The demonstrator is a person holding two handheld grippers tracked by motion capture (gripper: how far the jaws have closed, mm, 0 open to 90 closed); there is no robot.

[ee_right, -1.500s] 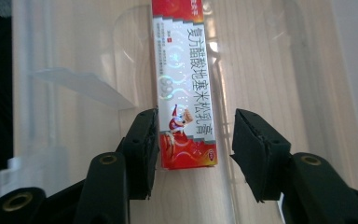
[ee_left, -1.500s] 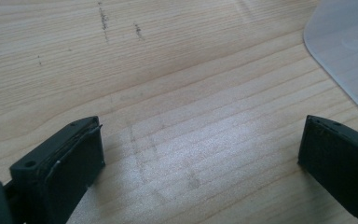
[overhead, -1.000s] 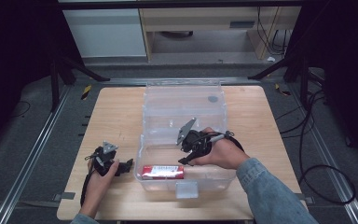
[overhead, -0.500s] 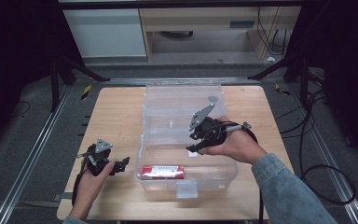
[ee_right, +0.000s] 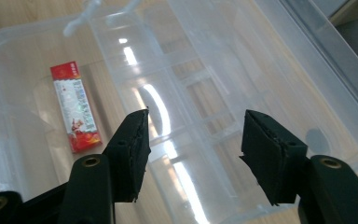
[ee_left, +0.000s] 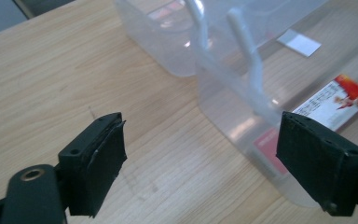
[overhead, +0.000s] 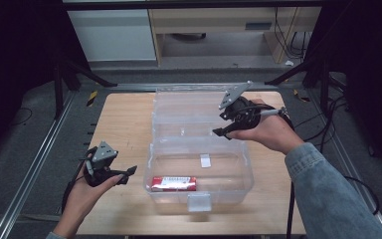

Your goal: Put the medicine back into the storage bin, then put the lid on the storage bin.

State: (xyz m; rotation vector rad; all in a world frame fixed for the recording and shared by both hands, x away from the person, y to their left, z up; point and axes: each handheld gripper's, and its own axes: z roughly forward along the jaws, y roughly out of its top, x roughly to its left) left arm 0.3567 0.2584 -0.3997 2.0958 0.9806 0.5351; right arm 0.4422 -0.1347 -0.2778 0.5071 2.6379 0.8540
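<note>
Hands hold left gripper (overhead: 124,175) and right gripper (overhead: 220,131) above box (overhead: 199,164).

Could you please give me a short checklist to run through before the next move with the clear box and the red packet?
1. Red packet lies flat in the clear box's front compartment: ok.
2. Box lid is open, lying back behind the box: ok.
3. Left hand-held gripper holds nothing, jaws apart though just closing, beside the box: ok.
4. Right hand-held gripper holds nothing, jaws just opening, above the lid: ok.
5. Latch on the box's front wall undamaged: cannot tell.
</note>
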